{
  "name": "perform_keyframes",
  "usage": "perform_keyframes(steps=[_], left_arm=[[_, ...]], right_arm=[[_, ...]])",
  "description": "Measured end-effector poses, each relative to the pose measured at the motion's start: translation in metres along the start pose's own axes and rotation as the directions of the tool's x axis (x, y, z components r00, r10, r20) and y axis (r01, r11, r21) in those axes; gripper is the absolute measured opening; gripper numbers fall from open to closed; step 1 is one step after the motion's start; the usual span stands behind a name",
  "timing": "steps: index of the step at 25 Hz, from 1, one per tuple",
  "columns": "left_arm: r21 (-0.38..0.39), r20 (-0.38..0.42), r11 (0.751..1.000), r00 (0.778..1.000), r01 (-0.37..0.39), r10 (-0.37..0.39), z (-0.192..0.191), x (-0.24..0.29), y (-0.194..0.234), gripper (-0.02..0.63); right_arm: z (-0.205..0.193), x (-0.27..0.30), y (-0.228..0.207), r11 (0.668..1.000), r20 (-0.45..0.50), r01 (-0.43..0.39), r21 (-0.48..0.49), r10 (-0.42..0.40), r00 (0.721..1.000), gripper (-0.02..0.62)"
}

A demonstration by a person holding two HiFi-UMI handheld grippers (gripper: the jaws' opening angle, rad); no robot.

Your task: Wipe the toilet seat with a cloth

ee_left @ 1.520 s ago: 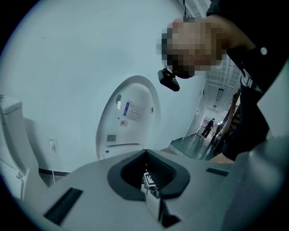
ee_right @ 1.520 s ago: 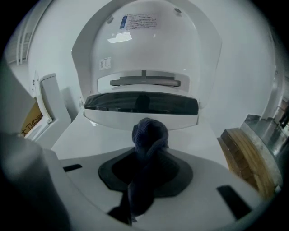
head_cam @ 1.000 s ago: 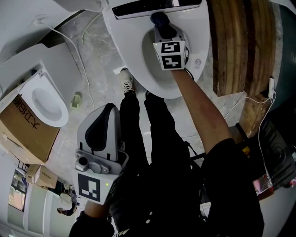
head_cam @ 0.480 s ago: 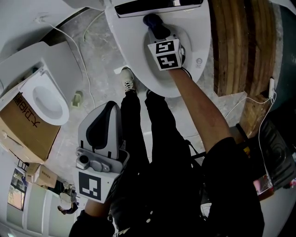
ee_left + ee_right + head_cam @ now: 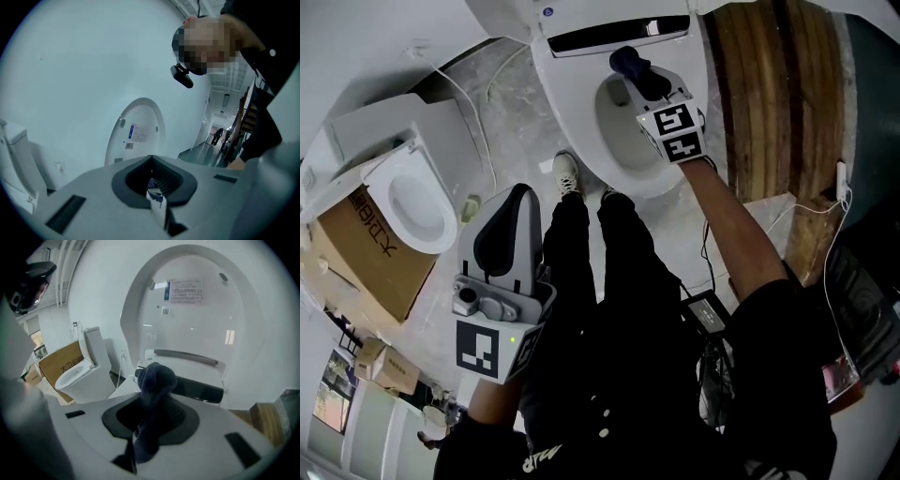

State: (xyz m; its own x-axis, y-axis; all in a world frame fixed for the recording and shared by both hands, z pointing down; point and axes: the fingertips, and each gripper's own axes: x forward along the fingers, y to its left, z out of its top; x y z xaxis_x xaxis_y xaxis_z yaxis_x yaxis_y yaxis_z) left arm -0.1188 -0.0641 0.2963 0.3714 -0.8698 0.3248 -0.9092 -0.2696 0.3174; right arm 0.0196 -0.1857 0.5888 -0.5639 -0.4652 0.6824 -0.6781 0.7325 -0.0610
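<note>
My right gripper (image 5: 639, 75) pinches the cloth (image 5: 625, 61) at the far end of the toilet seat (image 5: 574, 114), apparently touching it. I judge this mid-wipe; next I sweep round the rim. My left gripper (image 5: 517, 225) idles near me, jaws together.

The person wears black trousers (image 5: 619, 309), a black short-sleeved top (image 5: 787, 366) and a pale lace-up sneaker (image 5: 566, 172). The left gripper (image 5: 517, 216) and right gripper (image 5: 637, 75) have light grey housings with black-padded jaws. Each carries a marker cube (image 5: 677, 133) of black-and-white squares, and a small green light (image 5: 514, 339) glows above the left one's
</note>
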Motion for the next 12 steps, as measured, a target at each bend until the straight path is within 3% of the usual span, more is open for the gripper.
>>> perform_keyframes(steps=[5,12], left_arm=[[0.045,0.035,0.997,0.998,0.055,-0.056,0.041,-0.007,-0.018,0.009],[0.057,0.049,0.996,0.996,0.076,-0.079,0.078,-0.028,-0.032,0.009]], right_arm=[[0.042,-0.067,-0.009,1.0,0.064,0.029,0.002,-0.029,0.998,0.089],[0.086,-0.17,-0.022,0.994,0.145,0.096,0.053,-0.103,0.984,0.089]])
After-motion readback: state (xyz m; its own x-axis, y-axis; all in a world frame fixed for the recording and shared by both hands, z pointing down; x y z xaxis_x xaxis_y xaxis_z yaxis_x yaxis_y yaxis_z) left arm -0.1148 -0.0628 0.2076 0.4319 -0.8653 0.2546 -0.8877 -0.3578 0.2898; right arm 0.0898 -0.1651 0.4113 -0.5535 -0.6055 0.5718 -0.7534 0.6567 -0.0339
